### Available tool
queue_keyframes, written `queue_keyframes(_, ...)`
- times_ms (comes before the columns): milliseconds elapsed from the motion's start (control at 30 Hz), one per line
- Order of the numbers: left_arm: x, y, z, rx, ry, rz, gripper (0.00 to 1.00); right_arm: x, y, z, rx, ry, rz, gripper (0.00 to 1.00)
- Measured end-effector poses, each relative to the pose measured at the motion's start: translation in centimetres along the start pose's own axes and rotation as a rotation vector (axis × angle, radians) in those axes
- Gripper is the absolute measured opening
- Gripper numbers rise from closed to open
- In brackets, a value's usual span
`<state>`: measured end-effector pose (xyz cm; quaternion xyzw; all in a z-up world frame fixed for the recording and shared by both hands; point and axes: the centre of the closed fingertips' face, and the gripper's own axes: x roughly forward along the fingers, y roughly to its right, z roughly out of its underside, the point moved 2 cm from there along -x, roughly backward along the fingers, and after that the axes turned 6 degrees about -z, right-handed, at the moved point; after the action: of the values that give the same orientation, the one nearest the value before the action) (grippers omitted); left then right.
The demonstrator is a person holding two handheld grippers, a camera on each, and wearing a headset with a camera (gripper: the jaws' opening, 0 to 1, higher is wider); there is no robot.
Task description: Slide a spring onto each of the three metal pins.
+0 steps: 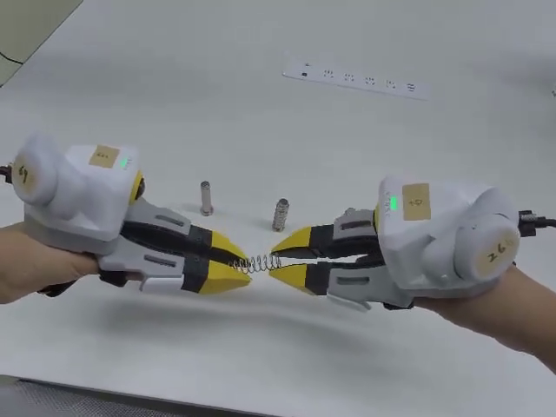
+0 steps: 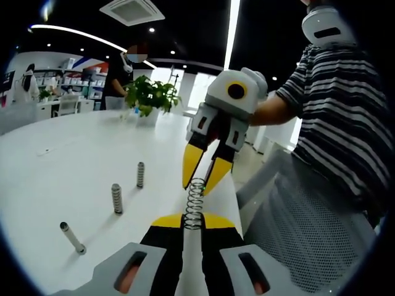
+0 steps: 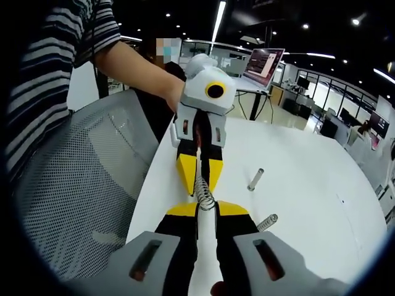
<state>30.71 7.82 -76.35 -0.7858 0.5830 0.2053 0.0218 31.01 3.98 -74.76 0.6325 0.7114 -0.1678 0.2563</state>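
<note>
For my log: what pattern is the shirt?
Dark-and-white stripes; the shirt shows best in the left gripper view.

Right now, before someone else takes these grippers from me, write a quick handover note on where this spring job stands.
Grippers: the left gripper is shut on one end of the loose spring, and the right gripper is shut on the other end. The spring is held above the table.
Pins: all three stand in a row on the table. The middle pin and the third pin, beside the right gripper, each carry a spring. The bare pin stands nearest the left gripper.
Done: two pins.
Left: slide the held spring onto the bare pin.
</note>
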Motion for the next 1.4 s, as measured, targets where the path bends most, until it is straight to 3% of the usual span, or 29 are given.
queue_keyframes(367, 0.3, 0.1, 0.5, 0.017, -0.024, -0.012, 0.01, 0.5, -0.2, -1.7, -0.045, -0.003, -0.016, 0.08)
queue_keyframes(700, 1.0, 0.5, -0.1, 0.036, -0.011, -0.004, 0.01, 1.3, 0.1, -3.6, -0.03, 0.064, -0.006, 0.07)
queue_keyframes(1067, 0.6, 0.3, -0.4, 0.046, -0.001, -0.025, 0.02, 1.2, 0.0, -4.1, -0.073, 0.085, 0.046, 0.07)
queue_keyframes(1400, 0.8, 0.2, -1.2, 0.035, 0.021, -0.05, 0.04, 0.8, 0.2, -4.4, -0.088, 0.078, 0.05, 0.07)
